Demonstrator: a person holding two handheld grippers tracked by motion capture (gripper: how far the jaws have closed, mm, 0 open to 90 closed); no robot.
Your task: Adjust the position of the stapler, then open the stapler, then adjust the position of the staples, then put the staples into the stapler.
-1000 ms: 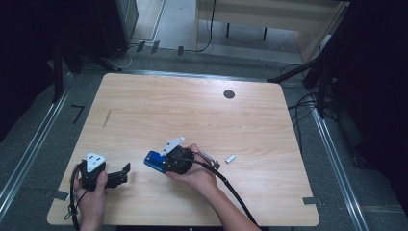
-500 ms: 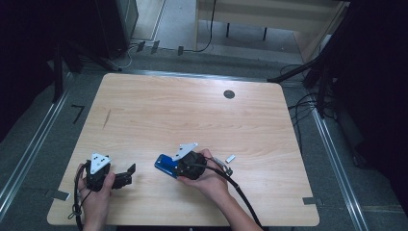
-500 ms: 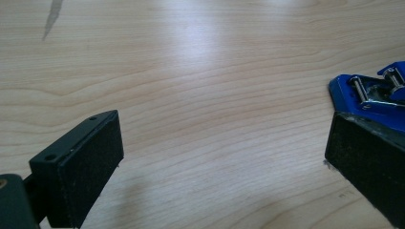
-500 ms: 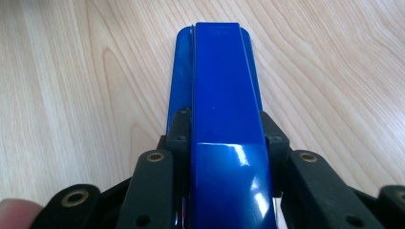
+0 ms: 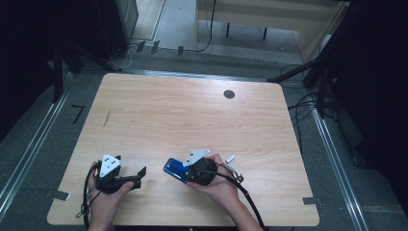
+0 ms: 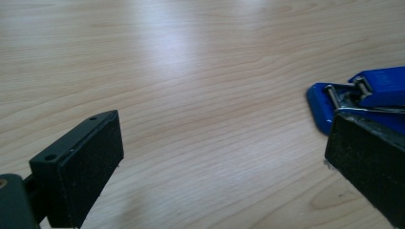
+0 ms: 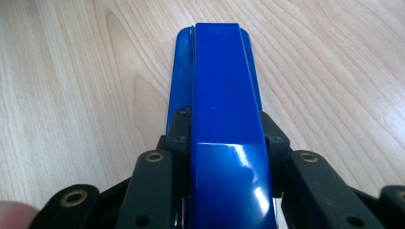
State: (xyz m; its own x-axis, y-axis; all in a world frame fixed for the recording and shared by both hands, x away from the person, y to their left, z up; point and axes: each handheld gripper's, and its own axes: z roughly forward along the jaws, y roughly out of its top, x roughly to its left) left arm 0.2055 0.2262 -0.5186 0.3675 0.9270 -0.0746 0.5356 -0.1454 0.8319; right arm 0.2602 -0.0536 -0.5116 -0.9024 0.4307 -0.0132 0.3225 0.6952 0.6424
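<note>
While the right gripper (image 5: 185, 172) clamps the blue stapler (image 7: 224, 105) by both sides near the desk's (image 5: 192, 110) front edge, left gripper (image 5: 139, 175) jaws wide apart, empty, just left of stapler, small metal piece (image 5: 230, 158) to the right

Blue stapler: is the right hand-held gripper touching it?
Touching. The right gripper view shows both jaws of the right hand-held gripper pressed against the sides of the blue stapler, no gap showing.
</note>
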